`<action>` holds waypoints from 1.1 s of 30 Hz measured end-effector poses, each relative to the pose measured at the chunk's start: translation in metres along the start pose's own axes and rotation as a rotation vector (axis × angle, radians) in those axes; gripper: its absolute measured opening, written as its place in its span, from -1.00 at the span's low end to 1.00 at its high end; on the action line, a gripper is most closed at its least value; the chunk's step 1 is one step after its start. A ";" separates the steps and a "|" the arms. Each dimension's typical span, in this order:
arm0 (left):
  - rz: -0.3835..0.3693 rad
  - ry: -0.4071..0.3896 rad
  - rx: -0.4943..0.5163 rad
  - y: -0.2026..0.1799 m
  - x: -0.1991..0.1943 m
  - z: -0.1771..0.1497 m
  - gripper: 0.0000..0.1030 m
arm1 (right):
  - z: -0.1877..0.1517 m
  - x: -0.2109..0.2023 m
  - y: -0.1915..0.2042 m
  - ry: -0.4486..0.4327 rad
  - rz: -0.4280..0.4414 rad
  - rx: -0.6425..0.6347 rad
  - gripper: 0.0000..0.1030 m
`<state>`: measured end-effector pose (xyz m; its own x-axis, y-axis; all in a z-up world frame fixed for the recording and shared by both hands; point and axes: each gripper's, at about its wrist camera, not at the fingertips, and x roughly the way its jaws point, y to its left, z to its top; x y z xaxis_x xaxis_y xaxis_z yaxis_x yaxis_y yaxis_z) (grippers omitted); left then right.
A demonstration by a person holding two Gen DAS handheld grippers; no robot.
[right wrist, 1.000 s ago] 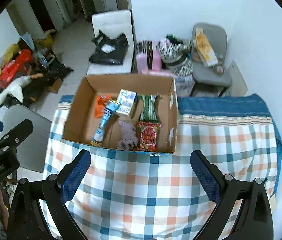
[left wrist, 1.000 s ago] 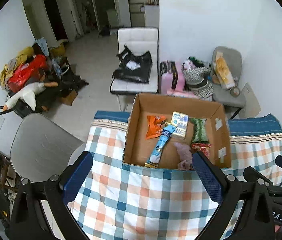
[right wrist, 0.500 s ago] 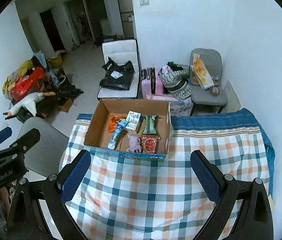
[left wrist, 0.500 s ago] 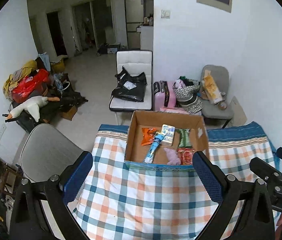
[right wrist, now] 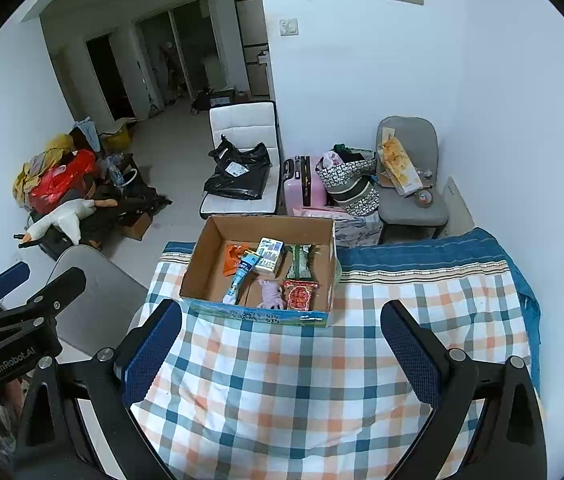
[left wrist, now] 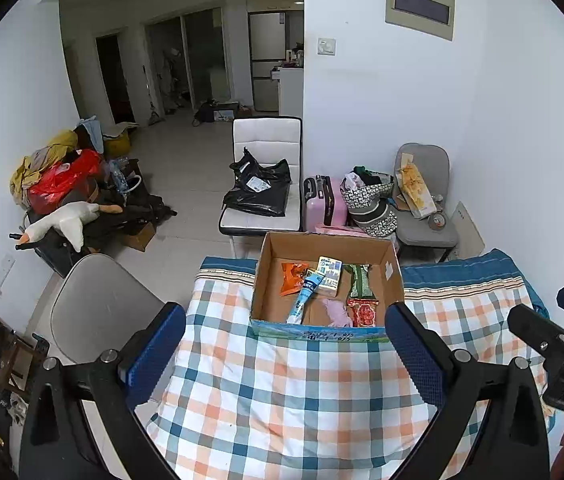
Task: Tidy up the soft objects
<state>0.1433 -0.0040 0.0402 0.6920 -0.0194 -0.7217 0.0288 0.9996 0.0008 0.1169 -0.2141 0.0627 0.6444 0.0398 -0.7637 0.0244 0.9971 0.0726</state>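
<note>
An open cardboard box (left wrist: 266,272) (right wrist: 198,264) sits at the far edge of a table under a checked cloth (left wrist: 282,392) (right wrist: 282,380). Inside lie an orange packet (left wrist: 291,277), a blue-and-white tube (left wrist: 304,298) (right wrist: 240,277), a small carton (left wrist: 329,276) (right wrist: 269,255), a green packet (left wrist: 360,280), a red packet (left wrist: 363,312) (right wrist: 300,294) and a pink soft toy (left wrist: 338,312) (right wrist: 271,294). My left gripper (left wrist: 286,356) and my right gripper (right wrist: 282,352) both hang open above the cloth, well short of the box, holding nothing.
A grey chair (left wrist: 98,308) stands left of the table. Beyond it are a white chair with a black bag (left wrist: 260,192), a pink suitcase (left wrist: 320,204), a grey chair with clutter (left wrist: 422,200) and a pile with a plush goose (left wrist: 62,220). A white wall runs along the right.
Both grippers have pulled back and up from the box, which now looks smaller and farther. More of the room shows. The box contents have not moved.
</note>
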 end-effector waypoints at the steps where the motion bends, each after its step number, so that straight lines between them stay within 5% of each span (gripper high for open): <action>1: -0.001 0.001 0.000 0.000 0.000 0.000 0.98 | 0.000 -0.001 -0.001 -0.001 -0.001 0.002 0.97; 33: 0.016 0.003 -0.032 0.008 0.003 -0.004 0.99 | -0.005 0.003 -0.006 -0.005 0.009 -0.018 0.97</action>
<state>0.1430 0.0041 0.0352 0.6903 -0.0038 -0.7235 -0.0049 0.9999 -0.0099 0.1152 -0.2194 0.0568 0.6487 0.0490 -0.7595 0.0048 0.9976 0.0684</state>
